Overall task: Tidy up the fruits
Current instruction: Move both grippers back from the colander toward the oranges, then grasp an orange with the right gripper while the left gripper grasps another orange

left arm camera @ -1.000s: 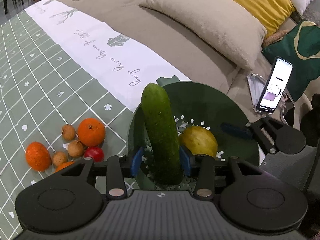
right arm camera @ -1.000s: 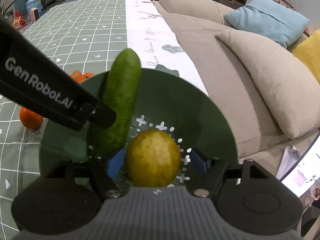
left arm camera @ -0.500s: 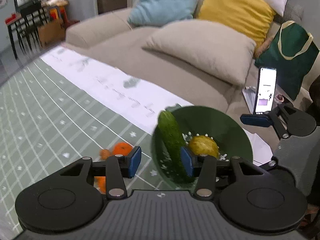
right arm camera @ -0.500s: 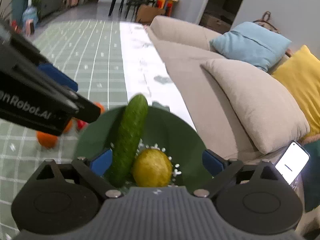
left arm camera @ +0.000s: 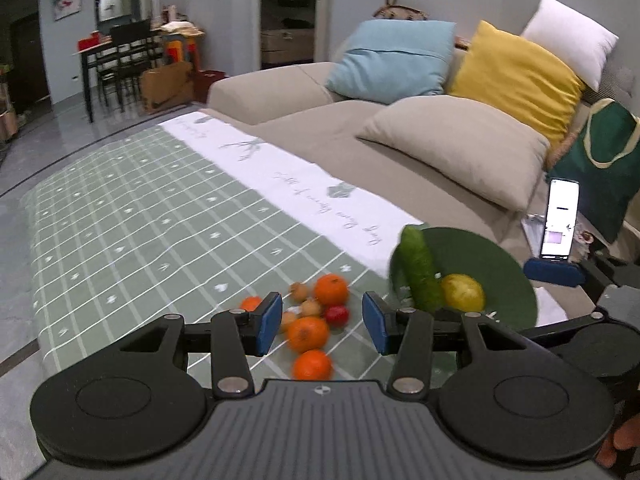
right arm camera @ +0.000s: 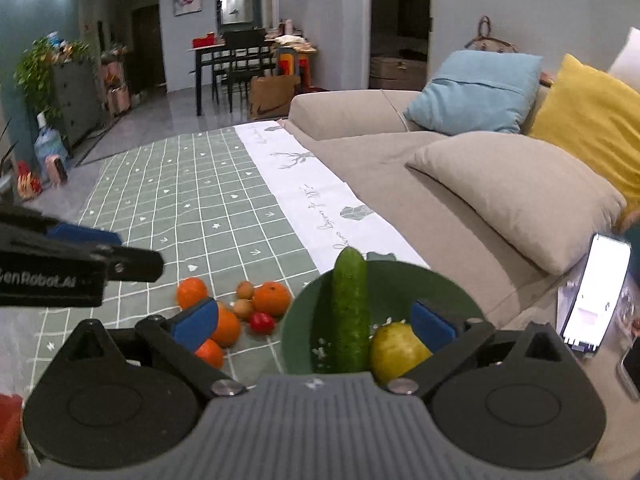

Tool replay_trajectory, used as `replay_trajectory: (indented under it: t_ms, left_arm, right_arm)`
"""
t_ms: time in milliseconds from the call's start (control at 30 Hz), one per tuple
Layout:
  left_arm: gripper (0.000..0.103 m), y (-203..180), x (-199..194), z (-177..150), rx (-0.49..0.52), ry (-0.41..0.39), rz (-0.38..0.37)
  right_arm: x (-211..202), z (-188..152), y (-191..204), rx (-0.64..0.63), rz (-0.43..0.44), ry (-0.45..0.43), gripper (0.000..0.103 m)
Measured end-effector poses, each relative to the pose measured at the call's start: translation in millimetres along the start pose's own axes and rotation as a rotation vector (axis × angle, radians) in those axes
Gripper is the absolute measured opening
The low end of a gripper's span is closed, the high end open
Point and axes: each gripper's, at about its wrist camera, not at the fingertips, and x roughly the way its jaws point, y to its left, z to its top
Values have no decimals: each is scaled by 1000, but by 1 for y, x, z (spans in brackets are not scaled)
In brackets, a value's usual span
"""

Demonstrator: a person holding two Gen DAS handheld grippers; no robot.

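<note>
A dark green bowl [left arm camera: 492, 256] stands on the green checked cloth. In it a cucumber [left arm camera: 420, 272] leans against the rim beside a yellow lemon [left arm camera: 464, 292]. The bowl [right arm camera: 404, 280], cucumber [right arm camera: 352, 304] and lemon [right arm camera: 396, 350] also show in the right wrist view. Left of the bowl lie several oranges [left arm camera: 331, 289], small brown fruits [left arm camera: 300, 291] and a red fruit [left arm camera: 337, 314]. My left gripper [left arm camera: 322, 322] is open and empty, raised above this pile. My right gripper [right arm camera: 314, 322] is open and empty, raised near the bowl.
A beige sofa [left arm camera: 360, 128] with grey, blue, yellow and white cushions runs along the table's far side. A lit phone [left arm camera: 559, 218] stands on a holder to the right of the bowl. A dining table with chairs [right arm camera: 236, 60] stands far back.
My left gripper let go of the cucumber, which now leans in the bowl. Both grippers opened, rose and drew back from the bowl; the left now faces the fruit pile.
</note>
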Motion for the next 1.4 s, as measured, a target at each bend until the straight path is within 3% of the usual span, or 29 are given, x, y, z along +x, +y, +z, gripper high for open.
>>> replay_trajectory:
  t_ms: [300, 433, 700, 1200, 1400]
  left_arm:
    - [55, 32, 10, -39, -79, 60, 31]
    - [54, 40, 18, -49, -111, 93, 19]
    - [48, 53, 38, -58, -150, 141, 0]
    - [48, 84, 74, -60, -233, 200, -14]
    - [48, 85, 84, -58, -221, 212, -37]
  right_arm:
    - [11, -33, 36, -18, 12, 29, 97]
    - [22, -38, 48, -73, 51, 44, 78]
    - [58, -43, 61, -88, 123, 140, 55]
    - [132, -41, 79, -75, 169, 258, 50]
    - [148, -44, 80, -73, 182, 292, 47]
